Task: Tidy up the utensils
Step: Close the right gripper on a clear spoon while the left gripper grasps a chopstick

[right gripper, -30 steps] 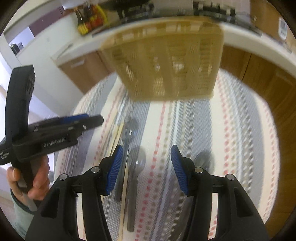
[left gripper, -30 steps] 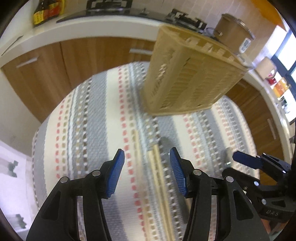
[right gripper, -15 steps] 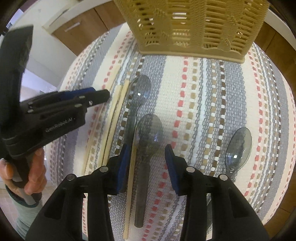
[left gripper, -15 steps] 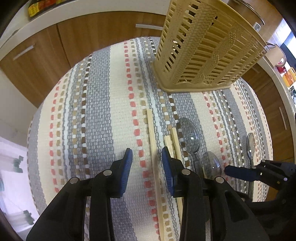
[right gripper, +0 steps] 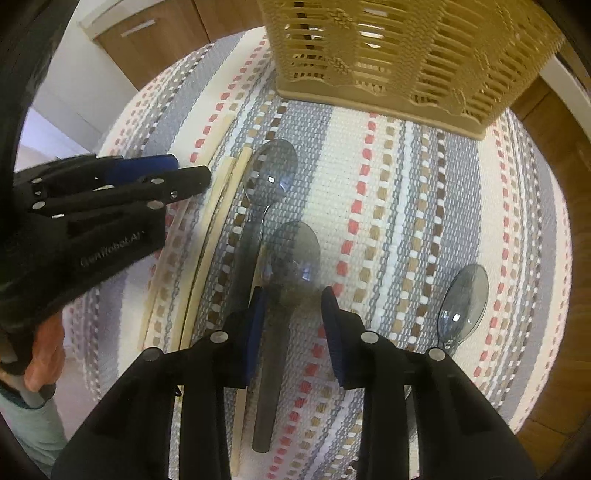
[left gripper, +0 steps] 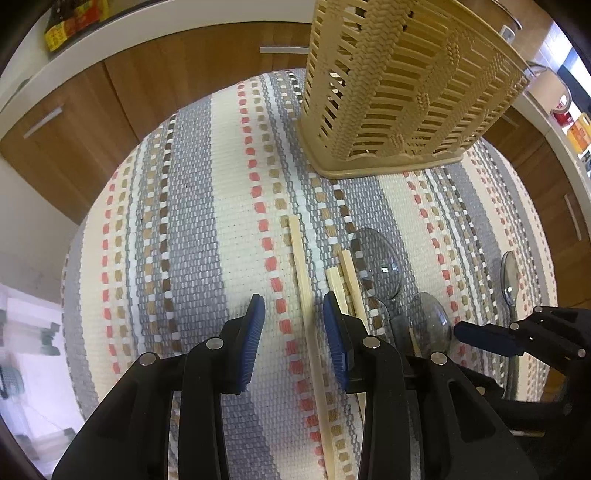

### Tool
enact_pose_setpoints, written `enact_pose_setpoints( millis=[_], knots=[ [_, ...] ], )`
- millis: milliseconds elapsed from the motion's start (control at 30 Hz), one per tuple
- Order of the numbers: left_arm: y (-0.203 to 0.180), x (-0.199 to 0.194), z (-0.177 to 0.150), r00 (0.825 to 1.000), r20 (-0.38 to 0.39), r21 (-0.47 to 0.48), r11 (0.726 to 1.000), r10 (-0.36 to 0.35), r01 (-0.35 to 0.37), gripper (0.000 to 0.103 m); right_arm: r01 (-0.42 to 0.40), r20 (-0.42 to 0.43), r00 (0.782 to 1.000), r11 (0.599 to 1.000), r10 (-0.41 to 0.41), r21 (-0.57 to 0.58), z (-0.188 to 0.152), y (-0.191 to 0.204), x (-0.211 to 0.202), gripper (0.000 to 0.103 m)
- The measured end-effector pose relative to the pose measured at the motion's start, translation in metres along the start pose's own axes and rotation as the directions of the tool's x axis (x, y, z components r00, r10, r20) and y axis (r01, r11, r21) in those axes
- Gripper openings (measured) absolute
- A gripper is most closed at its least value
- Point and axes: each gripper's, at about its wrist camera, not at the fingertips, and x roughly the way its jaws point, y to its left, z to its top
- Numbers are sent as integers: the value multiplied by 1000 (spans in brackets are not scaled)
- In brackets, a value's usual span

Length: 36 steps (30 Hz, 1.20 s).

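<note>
A tan slatted utensil basket stands at the far side of a striped woven mat. Several wooden chopsticks lie on the mat. Three smoky clear plastic spoons lie to their right: one far, one nearer, one apart at right. My left gripper is open low over the leftmost chopstick, which runs between its jaws. My right gripper is open over the nearer spoon's handle.
Wooden cabinet doors and a white counter edge lie beyond the mat. Bottles stand on the counter at the far left, and a cup and boxes at the far right. The mat drops off at its left edge.
Both grippers have come down and forward toward the mat. Their jaws have narrowed from wide open. The left one has settled over the leftmost chopstick, the right one over the nearer spoon.
</note>
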Motion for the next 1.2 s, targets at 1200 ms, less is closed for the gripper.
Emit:
enact_pose_setpoints(
  millis=[1200],
  knots=[
    [5,10,16,995,-91,29,999,34,-31,23,-34,-30,999,996,37,87,29,-41,0,27]
  ],
)
